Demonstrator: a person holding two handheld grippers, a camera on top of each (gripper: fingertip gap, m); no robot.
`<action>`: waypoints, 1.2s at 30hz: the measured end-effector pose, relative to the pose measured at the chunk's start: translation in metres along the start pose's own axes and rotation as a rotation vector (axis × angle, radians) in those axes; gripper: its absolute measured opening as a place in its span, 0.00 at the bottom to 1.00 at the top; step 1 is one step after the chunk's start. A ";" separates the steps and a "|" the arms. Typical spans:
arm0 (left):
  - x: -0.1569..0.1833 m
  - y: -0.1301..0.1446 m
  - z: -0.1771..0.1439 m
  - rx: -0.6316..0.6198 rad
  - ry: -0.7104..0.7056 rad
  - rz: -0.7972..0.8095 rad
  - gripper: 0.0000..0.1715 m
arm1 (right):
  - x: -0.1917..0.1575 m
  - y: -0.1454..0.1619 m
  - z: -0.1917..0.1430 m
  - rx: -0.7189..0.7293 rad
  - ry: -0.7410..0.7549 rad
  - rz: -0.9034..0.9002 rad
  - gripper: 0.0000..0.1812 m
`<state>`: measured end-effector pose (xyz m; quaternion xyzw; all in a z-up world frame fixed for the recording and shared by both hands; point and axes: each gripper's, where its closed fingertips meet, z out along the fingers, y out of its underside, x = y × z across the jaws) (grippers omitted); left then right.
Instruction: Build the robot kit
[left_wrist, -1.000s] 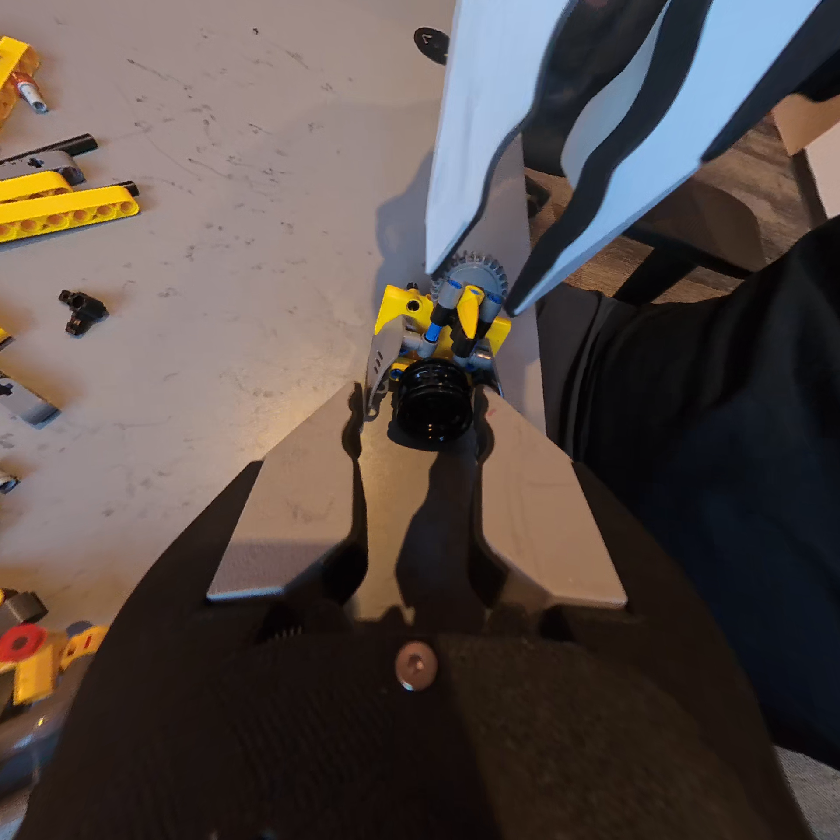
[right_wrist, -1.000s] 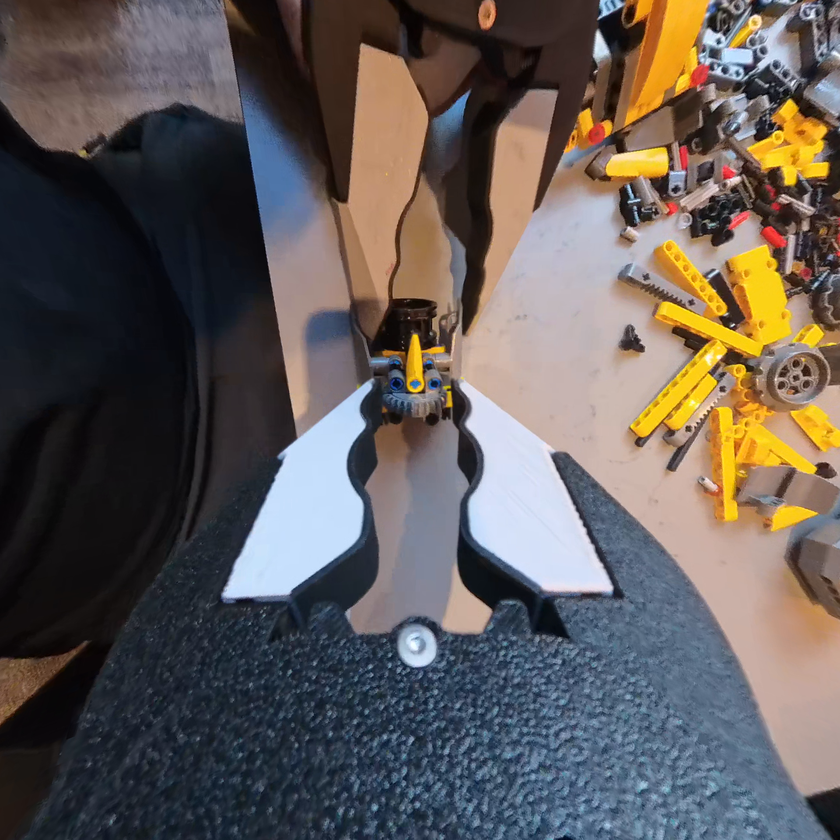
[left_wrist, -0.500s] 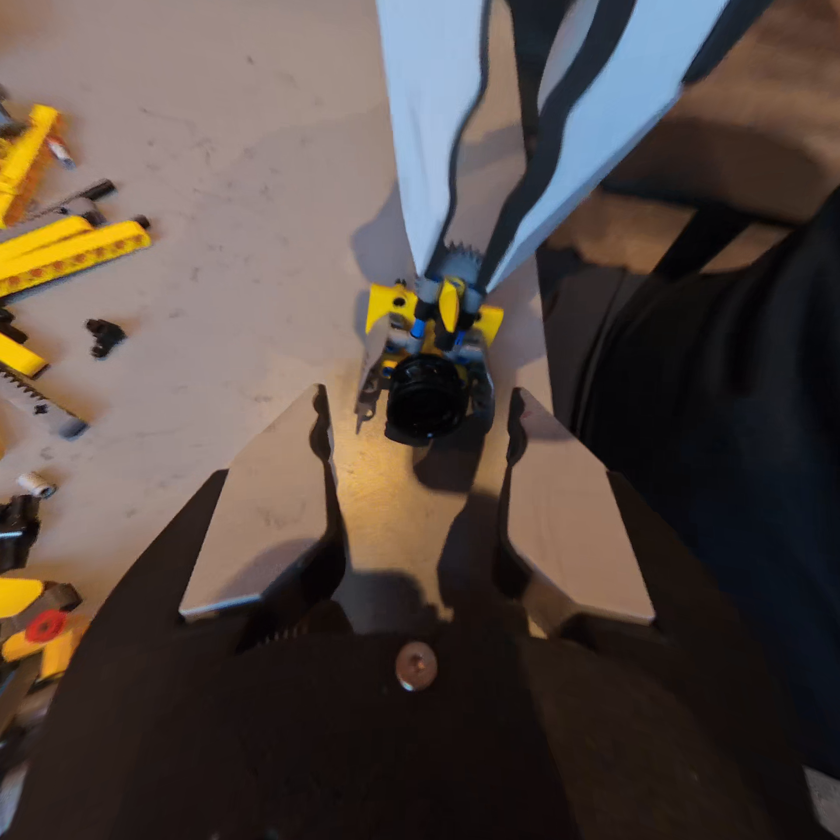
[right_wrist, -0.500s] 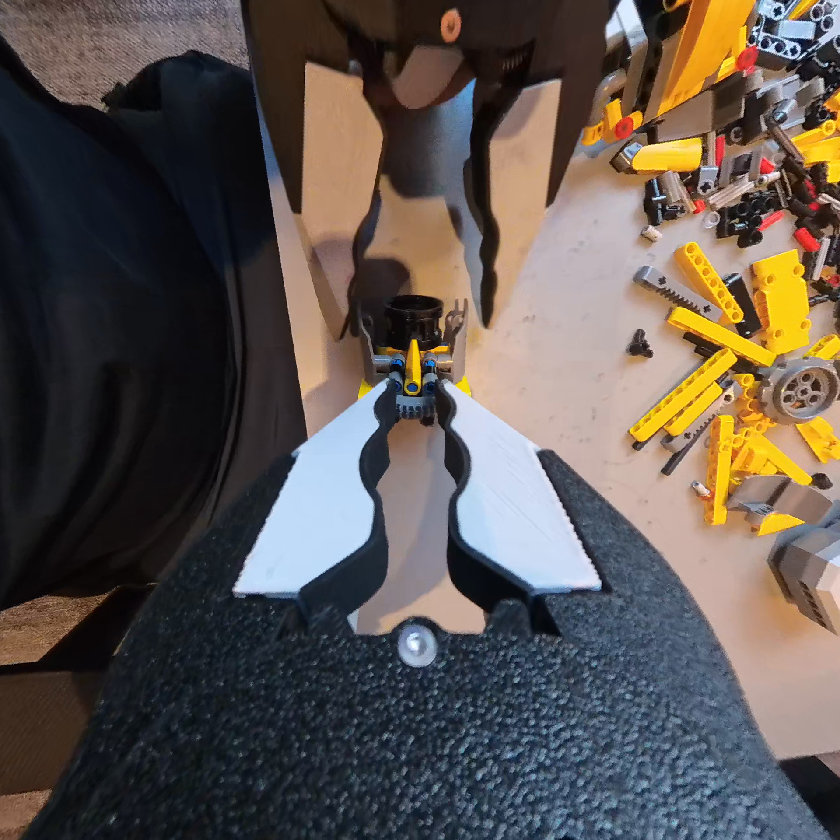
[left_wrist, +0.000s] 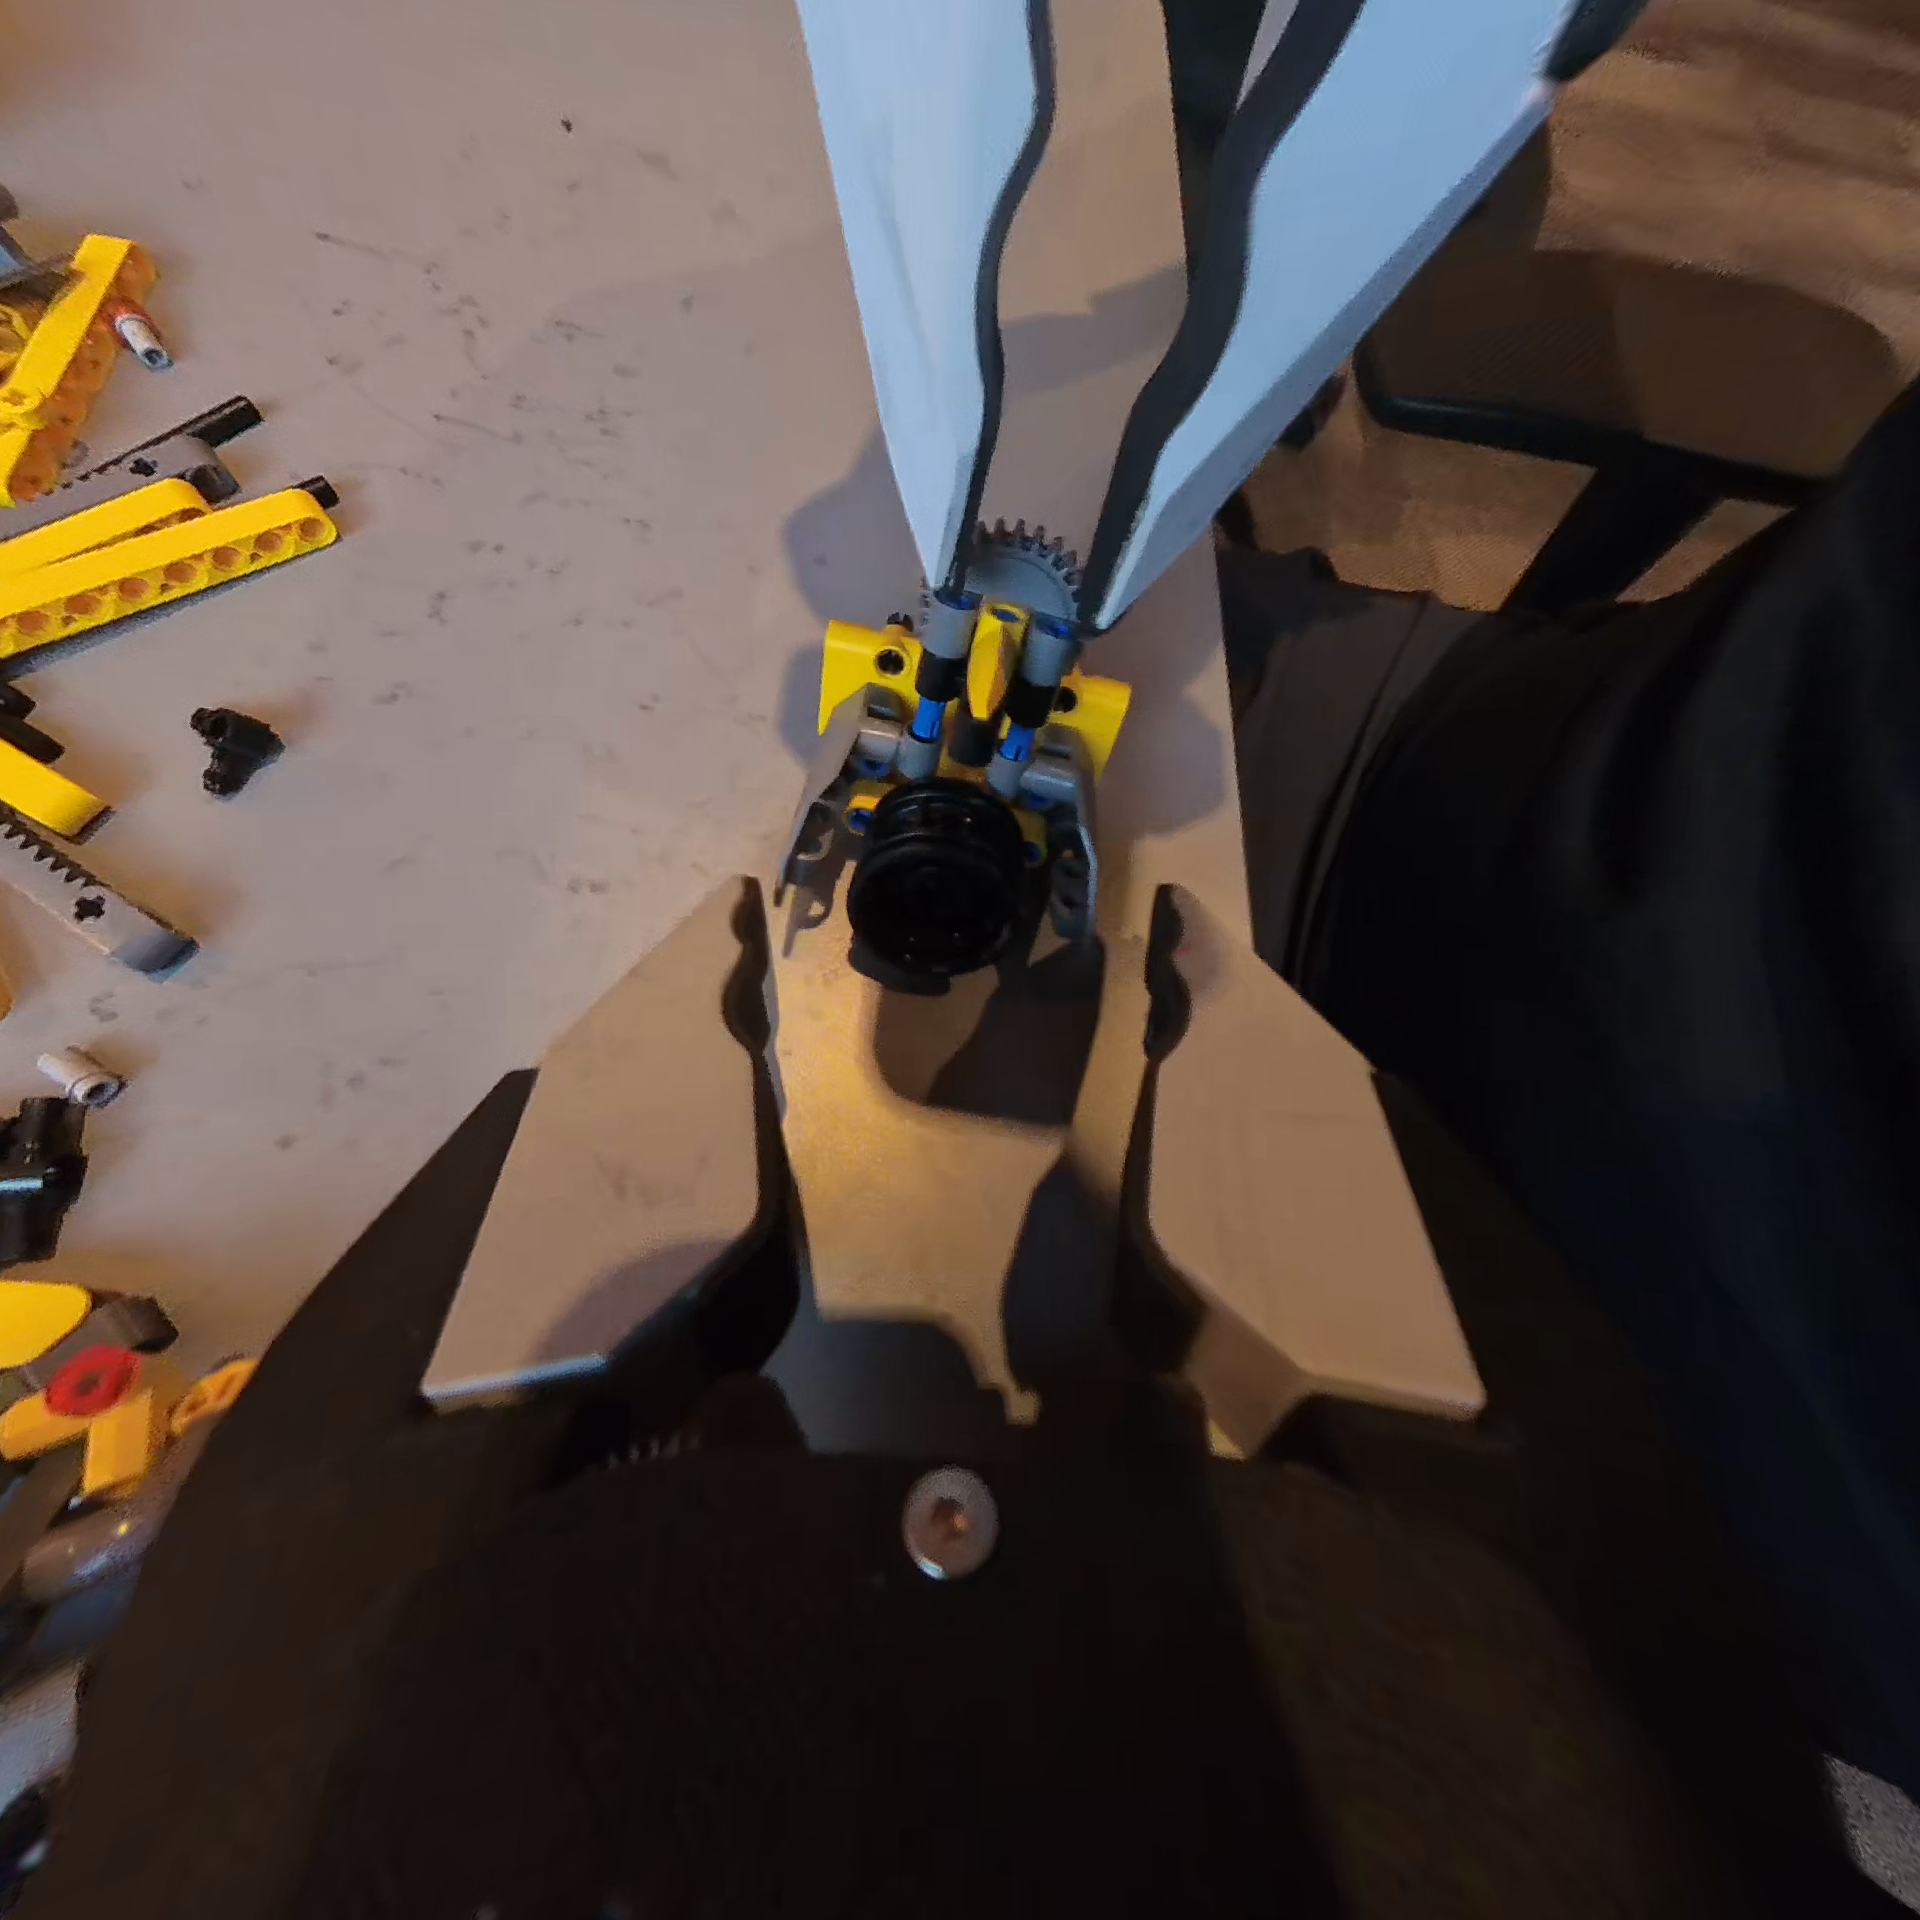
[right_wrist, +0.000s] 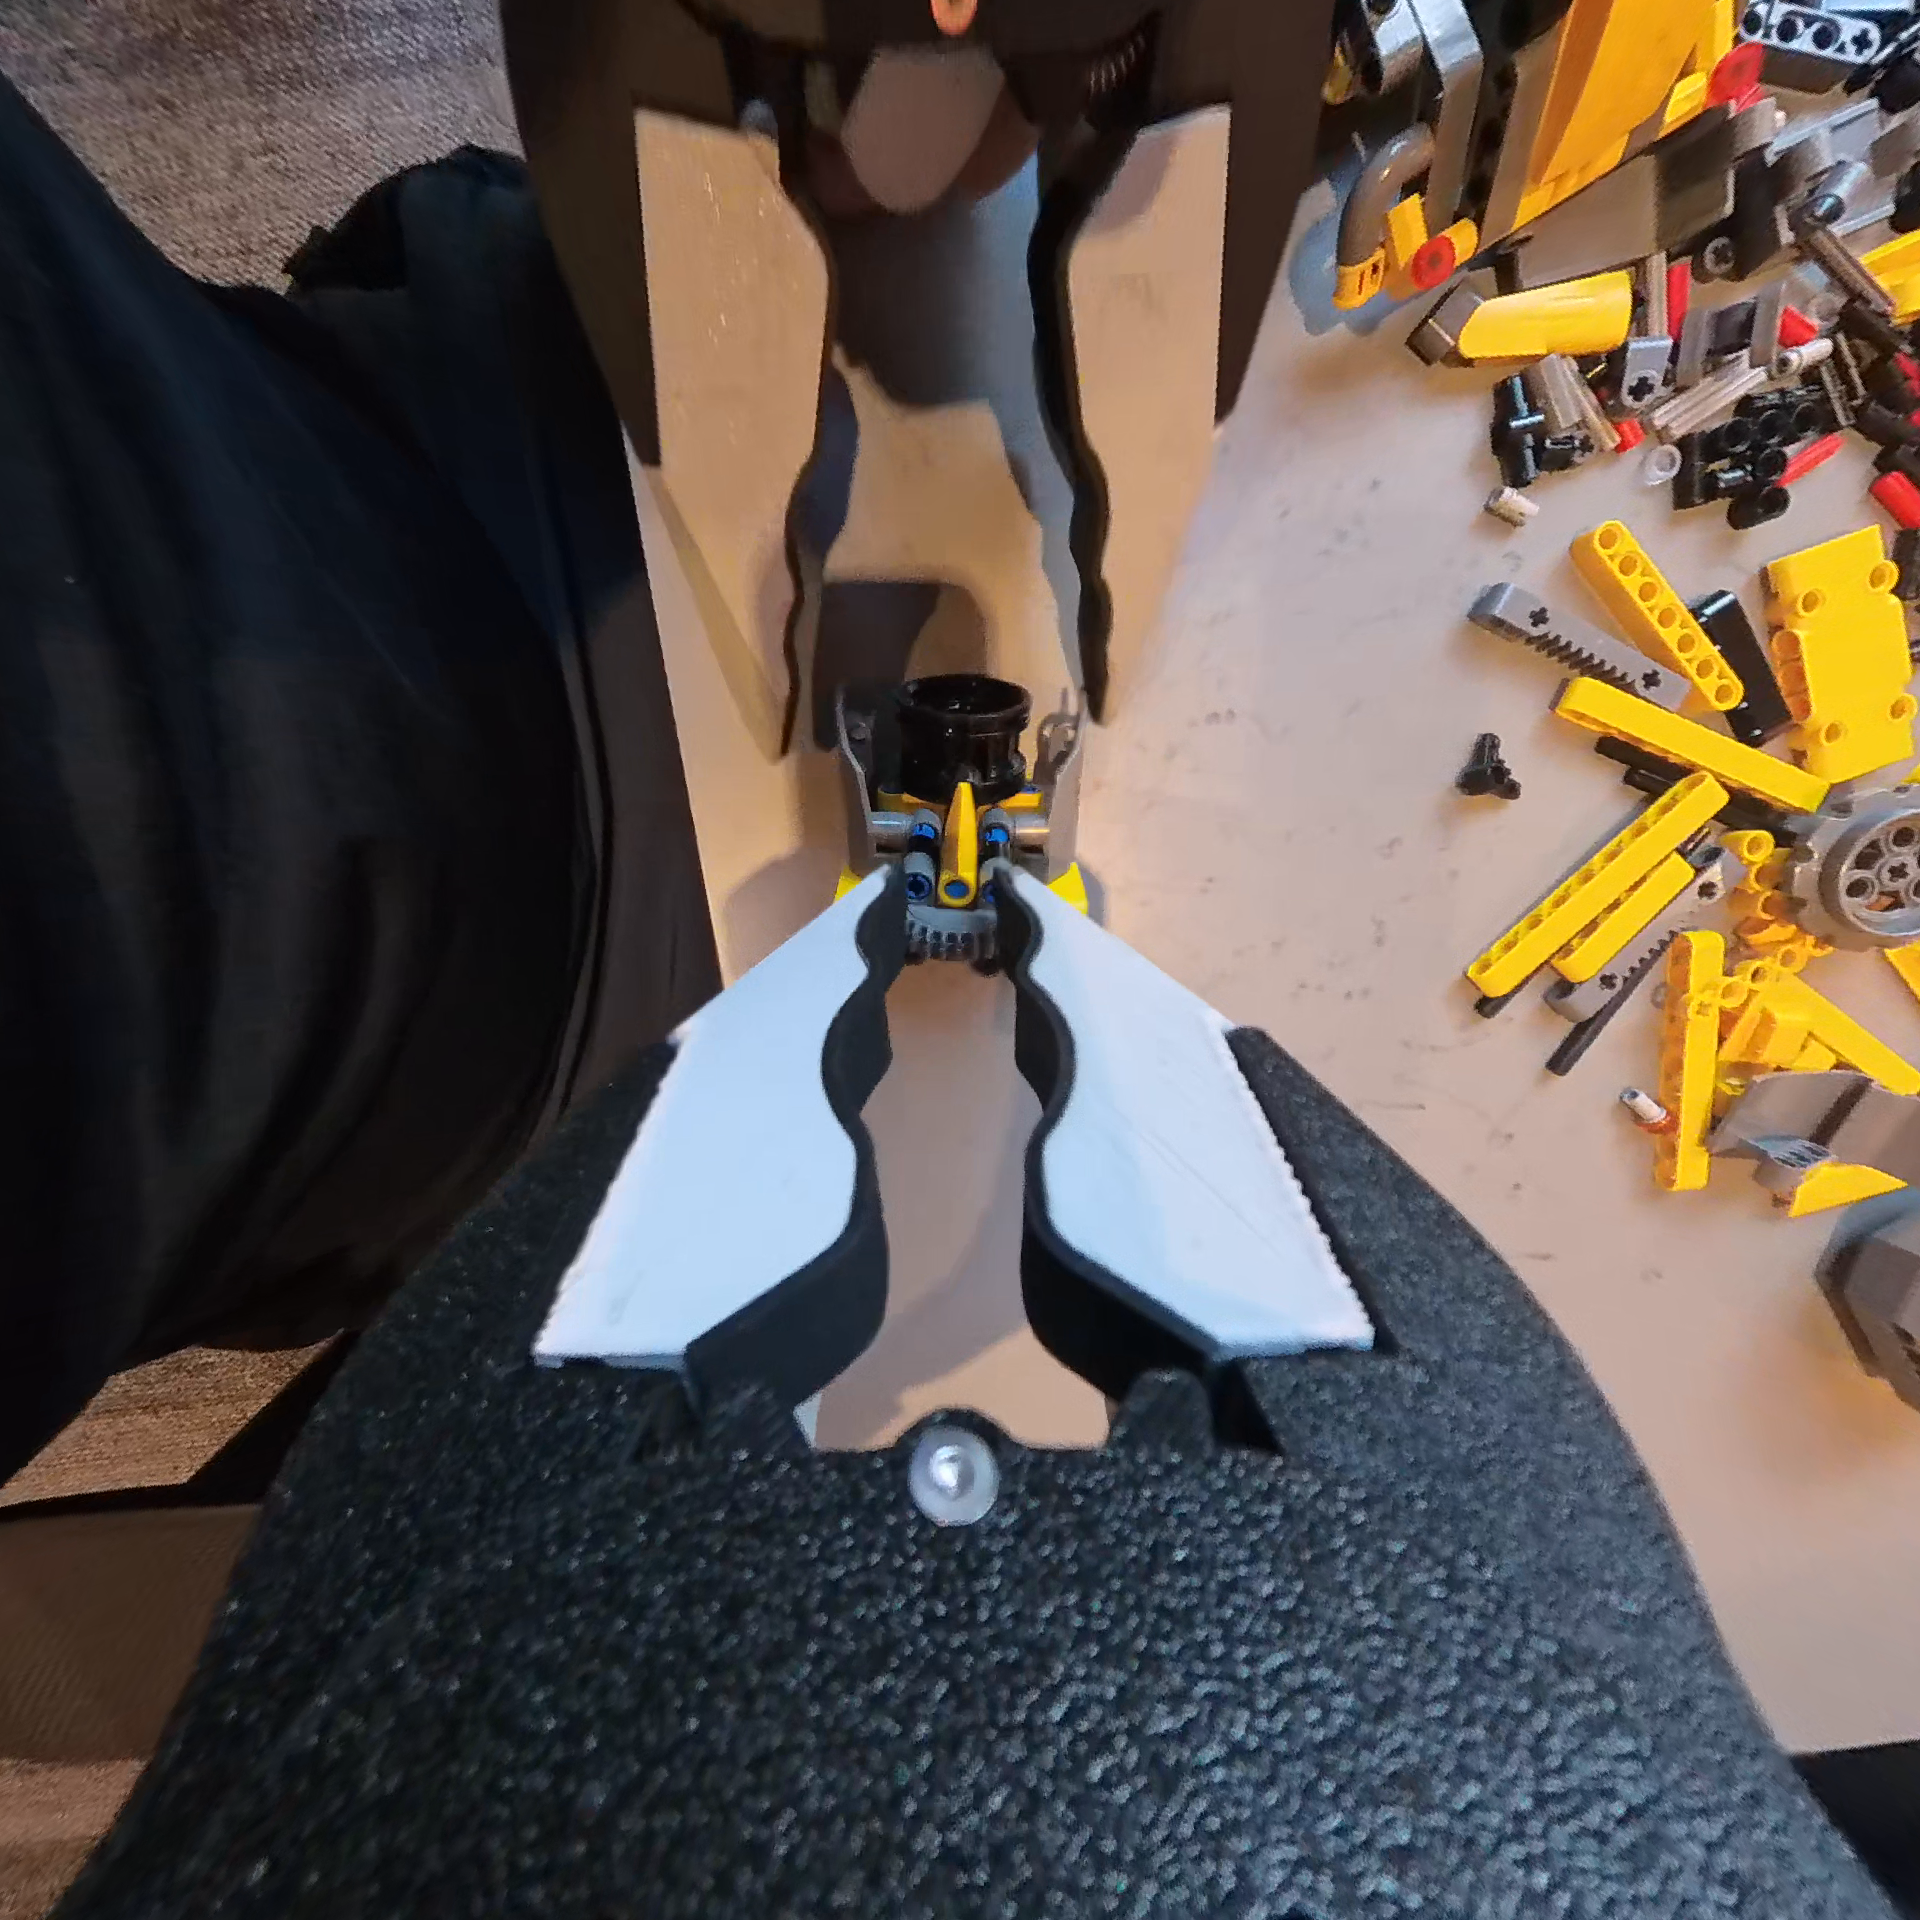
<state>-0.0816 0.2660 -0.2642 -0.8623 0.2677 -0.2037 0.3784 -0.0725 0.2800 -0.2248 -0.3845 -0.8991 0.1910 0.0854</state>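
Note:
A small yellow, grey and black brick assembly (left_wrist: 961, 758) with a black wheel hub and a grey gear stands near the table's edge; it also shows in the right wrist view (right_wrist: 956, 810). My right gripper (right_wrist: 948, 904) is shut on its gear end; in the left wrist view its white fingers (left_wrist: 914, 312) come down from the top. My left gripper (left_wrist: 951, 914) is open just short of the black hub, touching nothing. In the right wrist view it (right_wrist: 940, 717) shows opposite, jaws apart on either side of the hub.
Loose yellow, grey and black bricks lie at the left (left_wrist: 156, 551) and in a big pile at the right (right_wrist: 1714, 727). A small black connector (left_wrist: 234, 743) lies alone. The table's edge (right_wrist: 675, 790) and a person's dark clothing (right_wrist: 260, 727) are beside the assembly.
My left gripper let go of the black hub, opened and drew back a little. My right gripper closed on the gear end and keeps holding the assembly.

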 end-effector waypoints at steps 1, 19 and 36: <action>0.000 0.000 -0.003 0.015 0.006 -0.011 0.40 | 0.000 0.002 0.001 -0.010 0.005 0.001 0.08; -0.004 0.000 -0.020 0.029 0.040 -0.008 0.33 | 0.003 0.000 0.002 -0.033 0.033 0.013 0.10; -0.002 0.006 -0.010 -0.021 0.091 -0.008 0.35 | 0.007 0.002 0.005 -0.066 0.008 0.043 0.09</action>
